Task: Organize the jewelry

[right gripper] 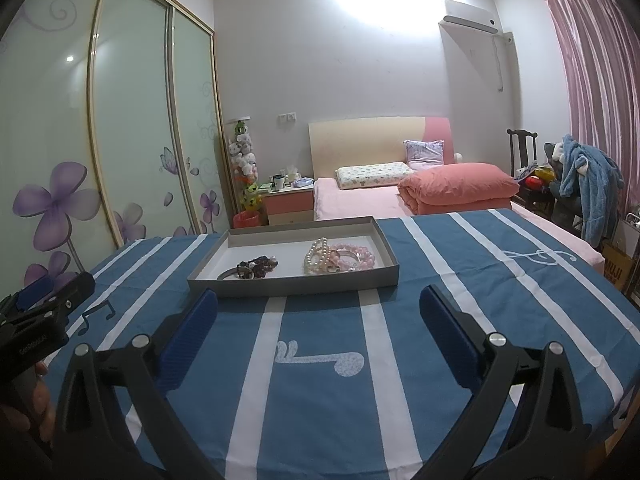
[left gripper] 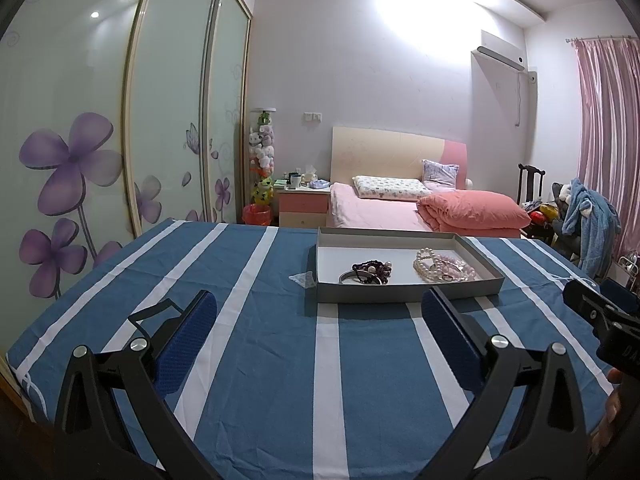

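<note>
On the blue cloth with white stripes (left gripper: 256,360) covering the table, the left gripper (left gripper: 320,332) hovers low with its blue-padded fingers (left gripper: 188,344) spread wide, holding nothing. Beyond it sits a shallow grey cardboard tray (left gripper: 404,294) with a white floor. In the tray's left part lies a dark purple bead bracelet (left gripper: 370,269) tangled with a silver bangle (left gripper: 350,278); to the right, white pearl strands (left gripper: 426,266) touch pink bead bracelets (left gripper: 454,266) (a small ring among them). The right gripper (right gripper: 318,330) is likewise spread and empty, just near of the tray.
</note>
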A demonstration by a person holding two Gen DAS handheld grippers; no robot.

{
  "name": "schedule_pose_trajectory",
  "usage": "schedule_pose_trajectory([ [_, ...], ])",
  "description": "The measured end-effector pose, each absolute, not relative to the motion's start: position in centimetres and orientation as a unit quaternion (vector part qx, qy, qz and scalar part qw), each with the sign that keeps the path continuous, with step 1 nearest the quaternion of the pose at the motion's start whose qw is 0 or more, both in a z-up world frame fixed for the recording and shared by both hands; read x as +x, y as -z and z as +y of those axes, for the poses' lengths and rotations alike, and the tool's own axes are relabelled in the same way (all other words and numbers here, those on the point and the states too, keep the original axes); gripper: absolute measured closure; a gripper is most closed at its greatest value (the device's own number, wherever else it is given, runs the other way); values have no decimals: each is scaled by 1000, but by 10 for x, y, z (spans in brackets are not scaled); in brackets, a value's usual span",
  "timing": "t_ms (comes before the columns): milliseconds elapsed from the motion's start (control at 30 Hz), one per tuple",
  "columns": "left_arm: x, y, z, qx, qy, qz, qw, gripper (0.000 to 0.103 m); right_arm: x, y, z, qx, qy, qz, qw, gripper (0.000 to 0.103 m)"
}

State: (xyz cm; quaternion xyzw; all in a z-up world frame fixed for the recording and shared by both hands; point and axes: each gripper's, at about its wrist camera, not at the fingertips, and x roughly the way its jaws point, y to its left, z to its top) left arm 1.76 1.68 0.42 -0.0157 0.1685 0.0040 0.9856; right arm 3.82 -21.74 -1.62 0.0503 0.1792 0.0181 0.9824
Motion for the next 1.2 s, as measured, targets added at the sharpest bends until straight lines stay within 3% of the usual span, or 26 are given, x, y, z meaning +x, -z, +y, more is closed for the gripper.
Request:
schedule_pose_trajectory([
  [1200, 16, -3, 15, -18, -4, 177, 984, 2, 39, 17, -216, 51, -19, 182, 982, 4],
])
